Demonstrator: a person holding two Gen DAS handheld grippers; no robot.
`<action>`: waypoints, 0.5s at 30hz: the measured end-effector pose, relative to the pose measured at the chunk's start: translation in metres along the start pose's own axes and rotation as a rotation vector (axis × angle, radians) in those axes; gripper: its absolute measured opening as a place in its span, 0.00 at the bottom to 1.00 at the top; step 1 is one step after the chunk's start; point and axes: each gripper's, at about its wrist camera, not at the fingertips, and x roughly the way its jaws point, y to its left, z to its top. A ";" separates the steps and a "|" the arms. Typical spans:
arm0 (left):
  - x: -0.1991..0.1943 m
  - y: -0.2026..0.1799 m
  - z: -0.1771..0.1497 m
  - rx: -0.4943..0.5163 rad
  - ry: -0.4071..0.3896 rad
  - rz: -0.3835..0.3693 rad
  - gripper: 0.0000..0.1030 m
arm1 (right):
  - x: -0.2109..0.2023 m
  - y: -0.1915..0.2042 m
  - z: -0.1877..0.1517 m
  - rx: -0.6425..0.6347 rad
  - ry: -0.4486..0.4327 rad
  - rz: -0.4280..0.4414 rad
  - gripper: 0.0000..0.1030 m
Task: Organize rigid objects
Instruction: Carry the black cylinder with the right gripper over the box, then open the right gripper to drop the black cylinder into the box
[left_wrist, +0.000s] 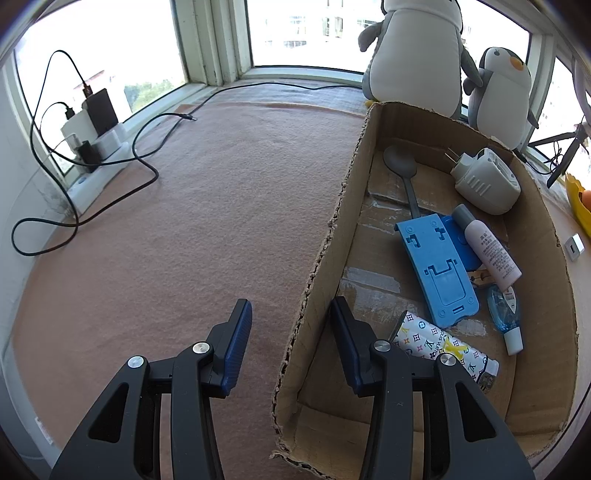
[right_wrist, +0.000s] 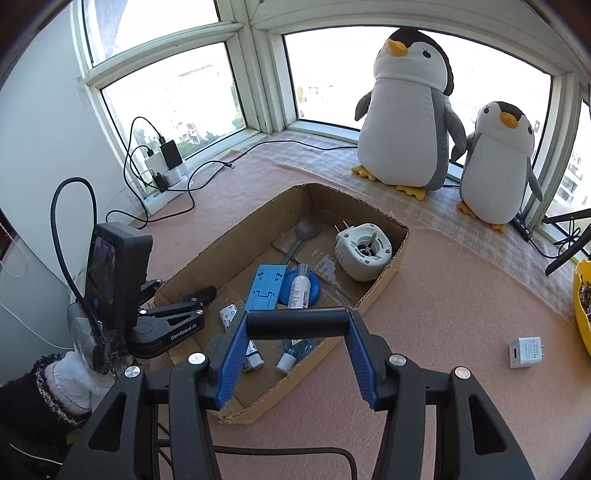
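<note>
My right gripper (right_wrist: 297, 319) is shut on a black cylinder (right_wrist: 295, 325), held crosswise between the blue pads above the near end of a cardboard box (right_wrist: 236, 229). My left gripper (left_wrist: 291, 302) stands open astride the box's long wall (left_wrist: 332, 229), one finger inside and one outside, and neither pad presses on it. In the right wrist view the left gripper (right_wrist: 183, 288) shows at the box's left corner. In the box lie a grey spoon (left_wrist: 400, 162), a white plug-in device (left_wrist: 487, 184), a blue stand (left_wrist: 437, 266), a white tube (left_wrist: 491, 251), a small blue bottle (left_wrist: 504, 310) and a patterned lighter (left_wrist: 443, 345).
A white USB charger (right_wrist: 524, 352) lies on the pink mat right of the box, near a yellow basket (right_wrist: 583, 295). Two plush penguins (right_wrist: 406, 110) stand by the window. A power strip (right_wrist: 162, 192) with plugs and black cables lies at the far left.
</note>
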 end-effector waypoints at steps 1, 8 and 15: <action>0.000 0.000 0.000 0.000 0.000 0.000 0.42 | 0.004 0.005 0.000 -0.011 0.006 0.001 0.47; 0.000 0.000 0.000 -0.002 0.000 -0.001 0.42 | 0.033 0.031 -0.005 -0.065 0.061 0.008 0.47; 0.000 0.001 0.000 -0.002 0.000 -0.001 0.42 | 0.042 0.038 -0.005 -0.081 0.071 0.009 0.47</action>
